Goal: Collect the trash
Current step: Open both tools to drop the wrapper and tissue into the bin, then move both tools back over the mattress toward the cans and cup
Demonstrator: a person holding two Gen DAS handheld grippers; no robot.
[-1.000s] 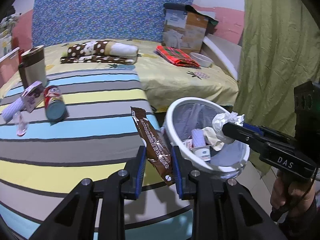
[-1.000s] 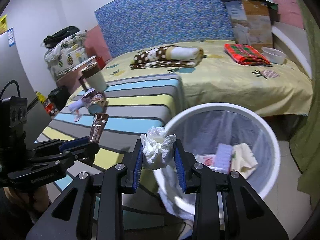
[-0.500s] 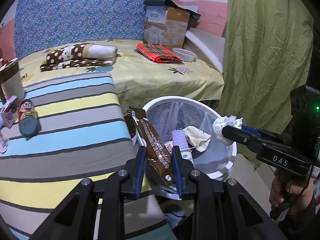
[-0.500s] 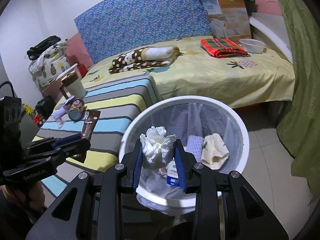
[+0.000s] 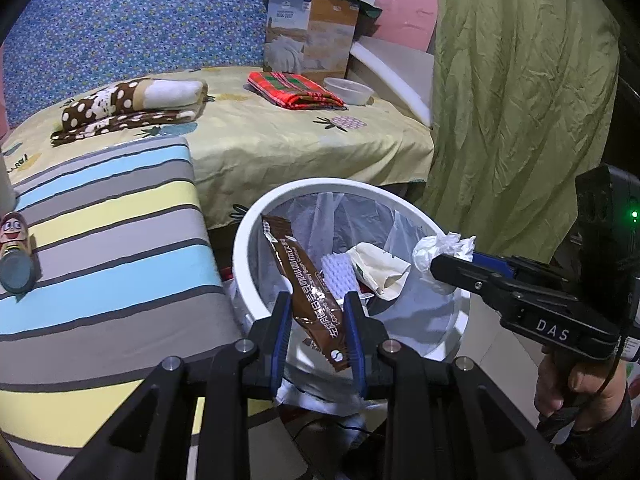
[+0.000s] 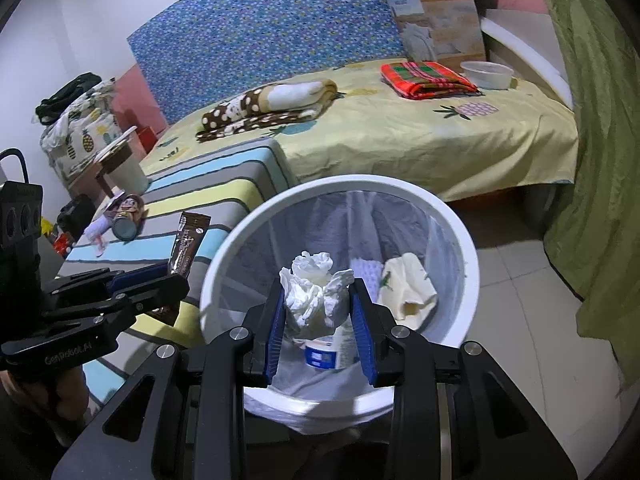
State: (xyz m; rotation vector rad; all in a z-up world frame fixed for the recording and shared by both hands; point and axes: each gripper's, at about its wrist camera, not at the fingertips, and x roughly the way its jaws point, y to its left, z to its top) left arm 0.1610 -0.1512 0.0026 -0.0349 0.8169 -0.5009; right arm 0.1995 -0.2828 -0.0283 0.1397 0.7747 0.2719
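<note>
A white bin with a clear liner stands on the floor beside the striped bed. My left gripper is shut on a brown snack wrapper, which sticks up slanted over the bin's near left rim. In the right wrist view, my right gripper hangs over the bin with a crumpled white tissue between its blue pads. Its jaws are opening, and the pads still touch the tissue. From there the left gripper and the wrapper show at the left.
Inside the bin lie a cream wrapper, a purple piece and a white tub. A chips can lies on the striped cover. A green curtain hangs to the right. Folded blankets, a bowl and a box sit on the yellow bed.
Both grippers have swung to the right, from above the striped bed to above the bin, each keeping its piece of trash. The right jaws stand slightly wider.
</note>
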